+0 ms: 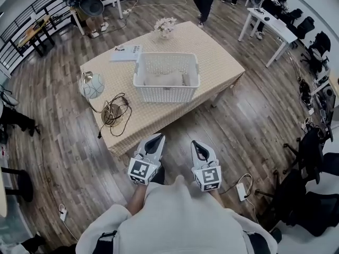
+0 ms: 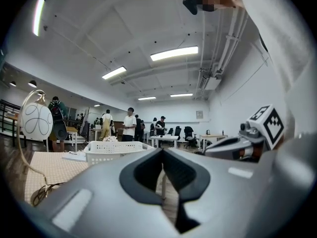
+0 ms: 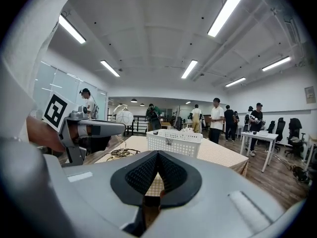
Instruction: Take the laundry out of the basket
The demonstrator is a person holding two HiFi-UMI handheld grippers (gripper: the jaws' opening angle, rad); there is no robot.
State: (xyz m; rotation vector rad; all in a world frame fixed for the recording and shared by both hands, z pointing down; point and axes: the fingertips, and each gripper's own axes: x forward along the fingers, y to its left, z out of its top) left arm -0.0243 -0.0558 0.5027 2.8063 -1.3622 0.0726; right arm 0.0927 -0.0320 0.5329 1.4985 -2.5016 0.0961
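Head view: white basket (image 1: 166,93) sits mid-desk (image 1: 222,62), straight ahead of both tools and well apart from them — its long axis runs left-right across the line of approach. Inside, the laundry (image 1: 165,79), a pale cloth, lies flat on the basket floor, below the rim. Held close to the body off the near desk edge, left tool (image 1: 155,139) and right tool (image 1: 198,144) are both clenched, nothing between the pads. Of the two, left tool lines up closer to basket centre — I'd judge it slightly nearer. Reach looks like forward, then down over the near wall.
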